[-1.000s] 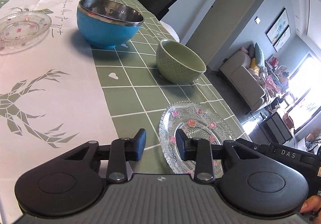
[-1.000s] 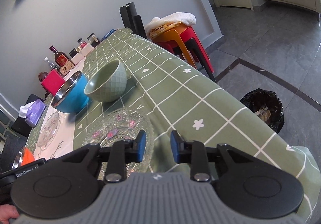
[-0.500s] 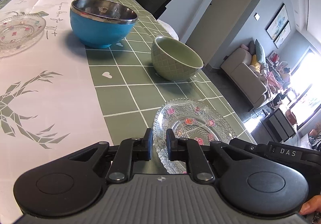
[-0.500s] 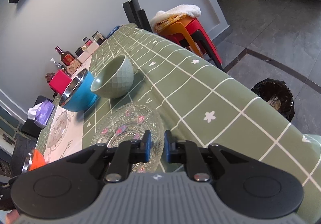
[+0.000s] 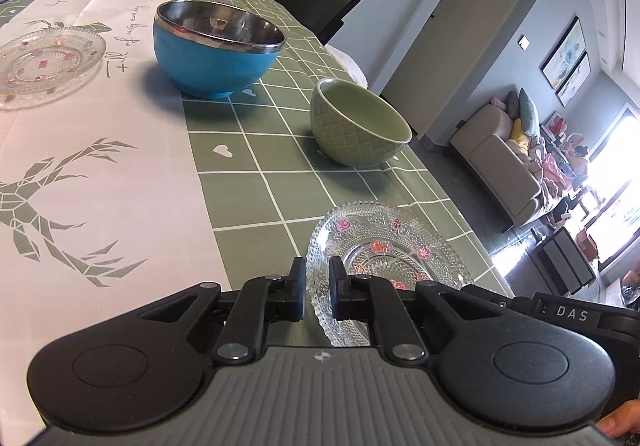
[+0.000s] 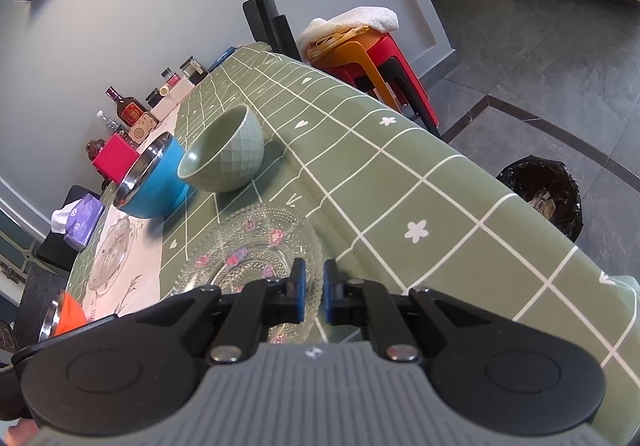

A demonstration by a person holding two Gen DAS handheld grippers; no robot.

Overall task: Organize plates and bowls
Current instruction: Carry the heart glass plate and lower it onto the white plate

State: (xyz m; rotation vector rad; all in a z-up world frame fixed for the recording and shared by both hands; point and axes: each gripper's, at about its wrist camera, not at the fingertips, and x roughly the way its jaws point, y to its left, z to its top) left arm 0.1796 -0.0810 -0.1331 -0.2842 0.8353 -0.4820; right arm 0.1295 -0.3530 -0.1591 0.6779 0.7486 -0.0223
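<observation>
The tabletop (image 5: 248, 190) is carrying, near its right edge, a blue bowl (image 5: 212, 62) farthest back, a green bowl (image 5: 356, 126) nearer and apart from it, and a glass plate (image 5: 384, 246) nearest. A second plate (image 5: 44, 62) is sitting well apart on the white runner. The left tongs (image 5: 317, 292) are pinching the near plate's left rim, and the right tongs (image 6: 311, 296) are pinching its right rim, both nearly closed.

Grey walls, beige sofa (image 5: 500, 162), bright window (image 5: 612, 182), grey tiled floor (image 6: 540, 46)
</observation>
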